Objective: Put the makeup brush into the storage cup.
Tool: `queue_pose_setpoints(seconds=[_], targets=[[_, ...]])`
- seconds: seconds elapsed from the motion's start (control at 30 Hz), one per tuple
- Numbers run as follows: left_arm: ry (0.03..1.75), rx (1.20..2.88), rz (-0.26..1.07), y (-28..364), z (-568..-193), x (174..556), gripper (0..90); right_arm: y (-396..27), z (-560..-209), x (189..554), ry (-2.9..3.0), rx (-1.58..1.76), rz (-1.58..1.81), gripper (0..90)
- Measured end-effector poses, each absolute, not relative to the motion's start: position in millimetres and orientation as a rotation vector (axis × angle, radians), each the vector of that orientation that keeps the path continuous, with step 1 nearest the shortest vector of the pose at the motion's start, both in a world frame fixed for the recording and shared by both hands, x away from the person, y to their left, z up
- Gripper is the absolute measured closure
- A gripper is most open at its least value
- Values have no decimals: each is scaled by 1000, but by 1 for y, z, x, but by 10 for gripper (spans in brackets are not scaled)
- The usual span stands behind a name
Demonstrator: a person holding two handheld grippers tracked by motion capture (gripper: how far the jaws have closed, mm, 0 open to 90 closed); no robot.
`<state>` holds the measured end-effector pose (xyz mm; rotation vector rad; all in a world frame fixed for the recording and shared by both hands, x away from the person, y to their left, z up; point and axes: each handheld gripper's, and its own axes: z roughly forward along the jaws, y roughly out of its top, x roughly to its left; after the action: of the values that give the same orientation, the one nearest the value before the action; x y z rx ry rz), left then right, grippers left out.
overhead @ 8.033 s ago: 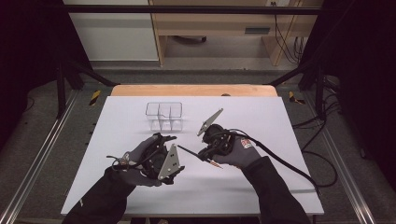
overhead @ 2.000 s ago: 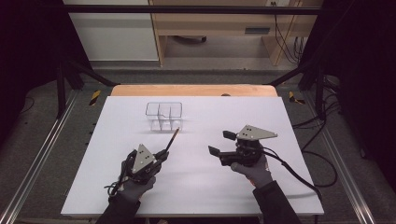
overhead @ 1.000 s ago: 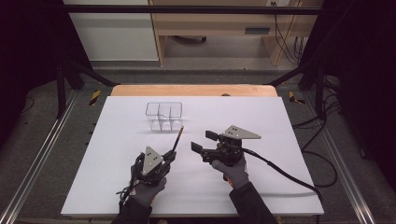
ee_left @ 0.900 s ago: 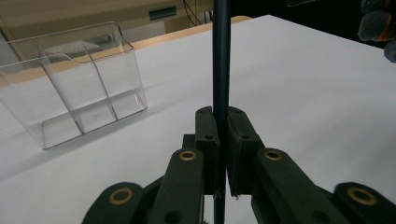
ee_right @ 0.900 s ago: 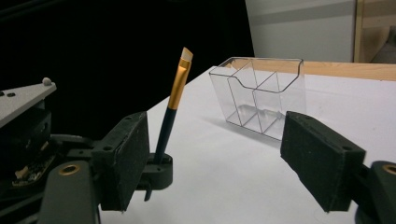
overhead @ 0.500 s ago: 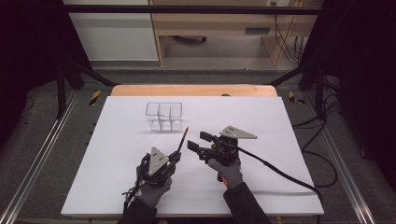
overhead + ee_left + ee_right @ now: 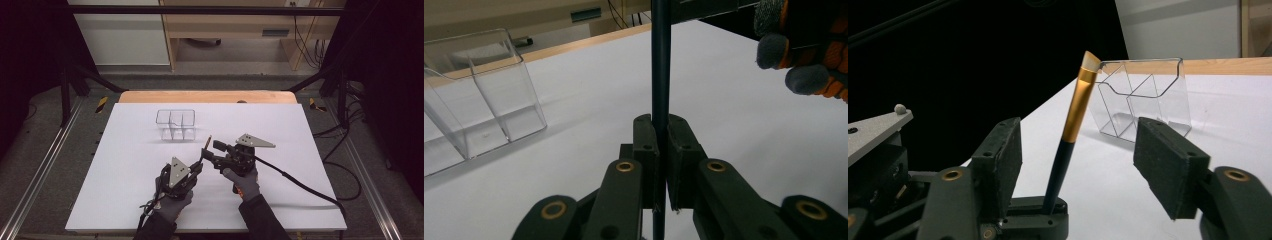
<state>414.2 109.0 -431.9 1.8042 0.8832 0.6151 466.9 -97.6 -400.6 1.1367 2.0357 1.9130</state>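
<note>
While your left gripper (image 7: 198, 163) sits low in the centre of the high view, it is clenched on the dark handle of a makeup brush (image 7: 204, 148), which slants up and to the right from the jaws toward the clear organizer. Seen in the left gripper view, the two black jaws pinch the brush handle (image 7: 660, 75) between them, and the handle rises straight up through the middle of the frame and out at the top. Your right gripper (image 7: 212, 151) lies just right of centre in the high view, with its jaws pointing left toward the brush. Its jaws have just been closing, yet they stand apart: in the right gripper view the brush (image 7: 1073, 125) leans between the two pads with a gap on either side, its gold ferrule and pale bristle tip reaching up toward the upper centre of the frame. That gripper is released, pressing on nothing.

A clear plastic organizer (image 7: 175, 123) with several compartments stands on the white desk (image 7: 125, 165) above and to the left of both grippers, apart from the brush tip. It shows at the left edge of the left gripper view (image 7: 479, 85) and at the upper right of the right gripper view (image 7: 1143, 95). Your gloved right hand (image 7: 243, 180) holds the right gripper from below.
</note>
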Motion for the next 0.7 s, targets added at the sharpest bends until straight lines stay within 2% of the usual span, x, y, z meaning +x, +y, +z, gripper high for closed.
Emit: queue_pose_setpoints(seconds=[0.33,0.7], targets=[[896,1791,605,106,-431,414,837,-96,-401,468,1995,1194,1957,588],[903,1791,599,104,-432,413,837,-96,-401,469,1987,1224,2001,759]])
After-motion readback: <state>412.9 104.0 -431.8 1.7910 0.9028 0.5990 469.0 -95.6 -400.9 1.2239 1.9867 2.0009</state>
